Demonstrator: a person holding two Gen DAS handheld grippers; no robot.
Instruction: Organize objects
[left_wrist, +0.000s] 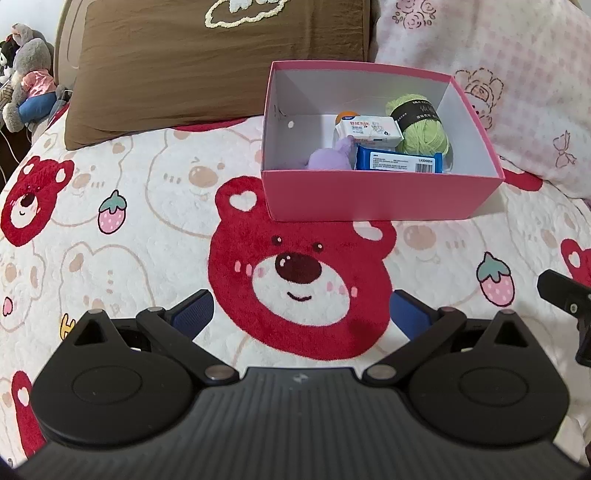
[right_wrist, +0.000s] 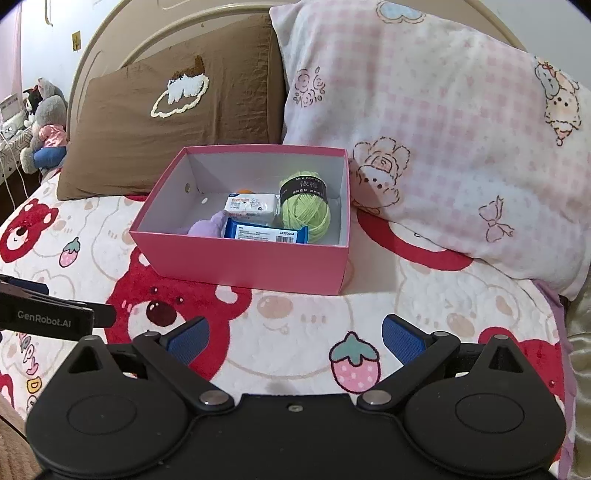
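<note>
Reads "GenRobot.AI" on the left gripper (right_wrist: 44, 318); inside the pink box (right_wrist: 240, 258), "LX320054" on blue packet (right_wrist: 266, 233), "MILK COTTON" on yarn band (right_wrist: 303, 188).

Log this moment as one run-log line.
left gripper open | right gripper open | pink box holds yarn, blue packet

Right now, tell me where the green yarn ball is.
The green yarn ball sits inside the pink box on the bed, in its far right corner, just right of the white packet and behind the blue packet.
</note>
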